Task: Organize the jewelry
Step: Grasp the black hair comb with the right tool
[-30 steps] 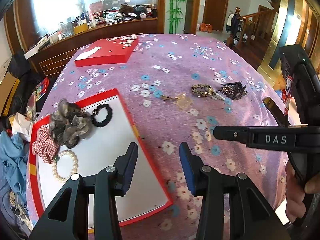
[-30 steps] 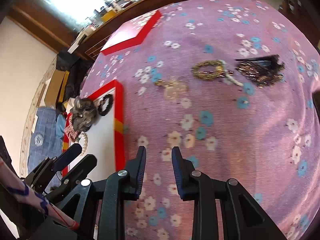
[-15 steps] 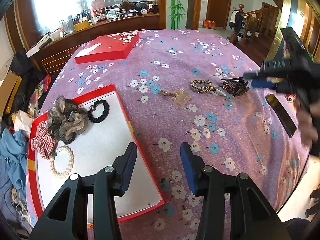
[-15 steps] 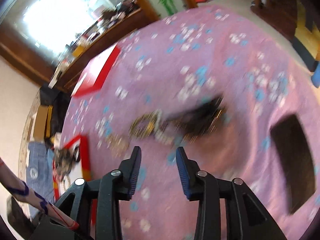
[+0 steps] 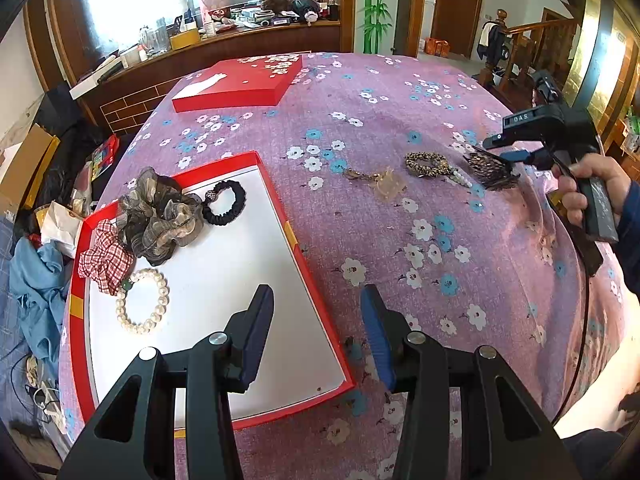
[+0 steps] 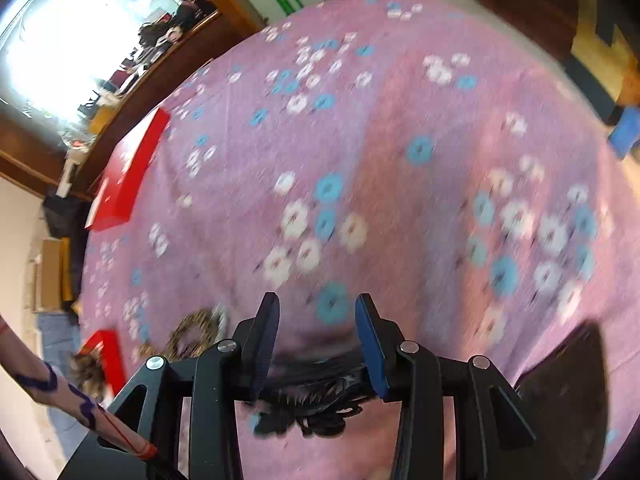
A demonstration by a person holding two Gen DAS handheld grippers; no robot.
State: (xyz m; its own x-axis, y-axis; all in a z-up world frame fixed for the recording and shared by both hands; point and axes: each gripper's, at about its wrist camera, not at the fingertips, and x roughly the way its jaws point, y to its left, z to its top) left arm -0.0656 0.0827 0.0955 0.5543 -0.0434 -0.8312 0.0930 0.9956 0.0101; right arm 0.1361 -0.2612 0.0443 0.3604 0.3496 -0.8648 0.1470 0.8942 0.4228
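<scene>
The left gripper [image 5: 316, 328] hangs over the near edge of the table with its jaws apart and nothing between them, one finger above the white floor of the red tray [image 5: 316, 248], the other above the cloth.

In the tray lie a pearl bracelet [image 5: 142, 300], a red checked scrunchie [image 5: 105, 258], a brown gauzy scrunchie [image 5: 158, 216] and a black hair tie [image 5: 224, 203], all gathered at its far left corner.

Farther out on the cloth lie a pale amber clip [image 5: 386, 184], then a leopard-print hair tie [image 5: 426, 163], then a dark comb clip [image 5: 490, 168], set in a row running left to right. The comb clip's long axis runs about across the left wrist view, its teeth fanned toward the near side.

The right gripper [image 5: 498, 151], held in a hand [image 5: 588, 184], reaches down onto that comb clip [image 6: 316, 396]. In the blurred right wrist view the clip lies crosswise between the open fingers, low near their roots; the pads do not look pressed on it.

A dark phone [image 6: 560, 392] lies flat just right of it.

The table wears a purple cloth [image 5: 400, 120] with white and blue flowers. A red box lid [image 5: 240, 84] lies at the far side. Beyond stand a cluttered wooden counter [image 5: 248, 36], a bright window and a wooden staircase [image 5: 532, 40].
</scene>
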